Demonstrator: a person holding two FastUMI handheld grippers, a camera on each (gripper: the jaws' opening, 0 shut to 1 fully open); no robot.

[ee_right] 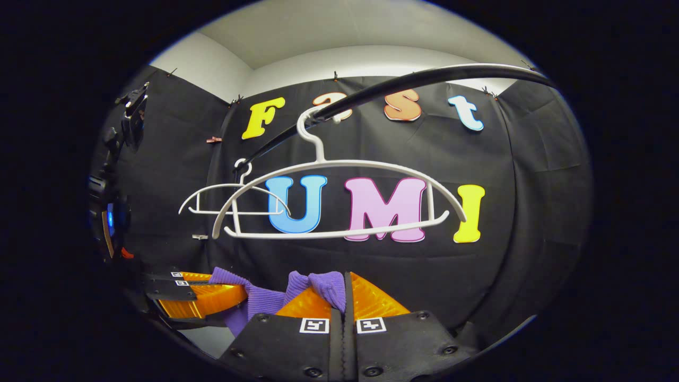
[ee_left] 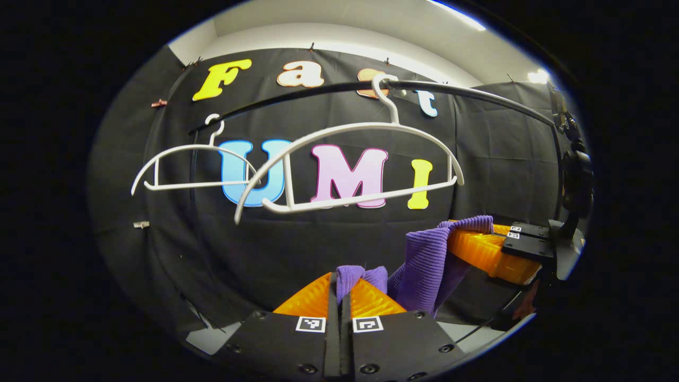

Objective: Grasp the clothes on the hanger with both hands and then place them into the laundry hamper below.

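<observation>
Hangers (ee_left: 347,164) bare on the black rail (ee_left: 477,94) in the left gripper view, left gripper (ee_left: 342,286) pinched tight on purple cloth (ee_left: 424,265), right gripper (ee_left: 485,249) beside it, right gripper view, right gripper (ee_right: 345,292) clamped on cloth (ee_right: 318,284), lower folds cut off, left gripper (ee_right: 212,297) gripping the far end.

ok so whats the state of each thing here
purple garment: off the hangers, held between both claws
left claw: shut on the garment
right claw: shut on the garment
near white hanger: bare, hooked on the rail
far white hanger: bare, hooked on the rail
black rail: carries both hangers
</observation>
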